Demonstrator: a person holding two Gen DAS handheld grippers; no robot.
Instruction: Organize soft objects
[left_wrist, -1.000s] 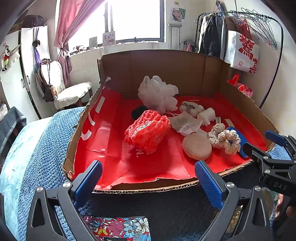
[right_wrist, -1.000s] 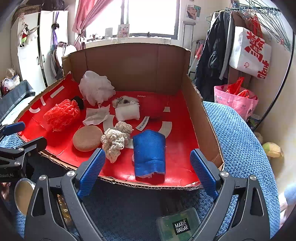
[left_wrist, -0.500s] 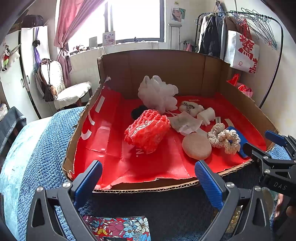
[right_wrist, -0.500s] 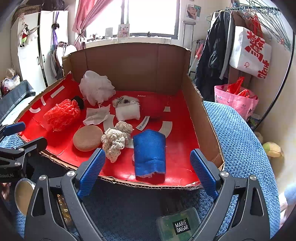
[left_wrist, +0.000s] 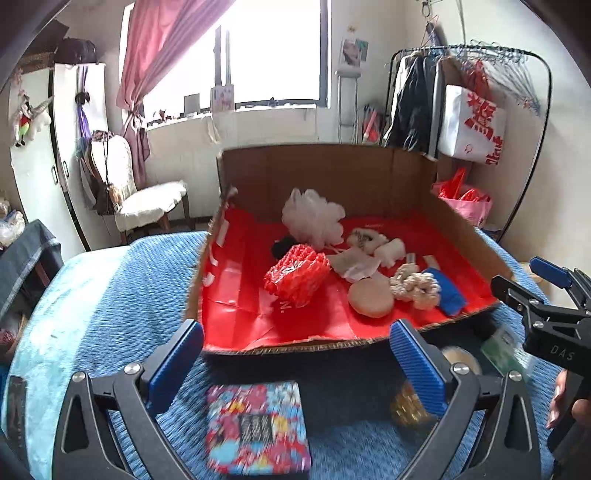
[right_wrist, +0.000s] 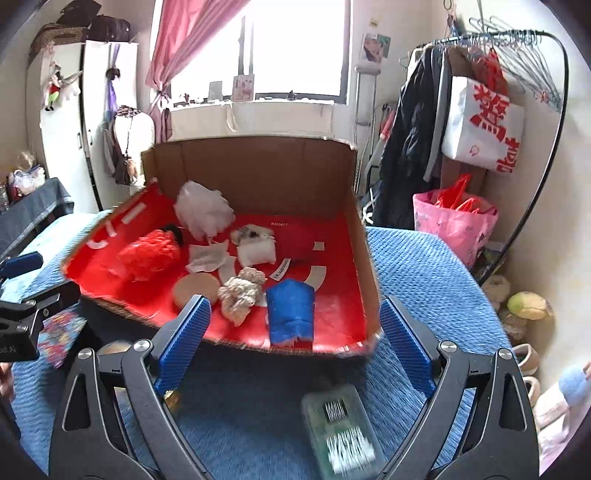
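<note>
1. Up close, we see our left gripper (left_wrist: 295, 365) with its blue pads spread wide and nothing between them; it hangs over the blue bedcover (left_wrist: 110, 302), short of the box.
2. Our right gripper (right_wrist: 295, 343) stands just as wide, also empty, with its pads in front of the near edge of the box.
3. Just below the left gripper lies a floral pouch (left_wrist: 256, 428) on the bedcover; below the right one lies a greenish clear case (right_wrist: 340, 428), blurred.
4. Beyond both sits the cardboard box (right_wrist: 258, 166) with a red lining, its near side folded flat.
5. Inside it we find the soft things: a blue cloth (right_wrist: 291, 312) nearest the right gripper, a cream crocheted piece (right_wrist: 242, 291) touching its left side, and a round tan sponge (right_wrist: 195, 290) beside that.
6. Further left lies a red mesh puff (left_wrist: 297, 273), with a small black thing behind it that we cannot make out.
7. Toward the back wall sits a white bath puff (left_wrist: 314, 218); between it and the sponge lie a white tissue (right_wrist: 207, 256) and a small white pillow (right_wrist: 256, 253).
</note>
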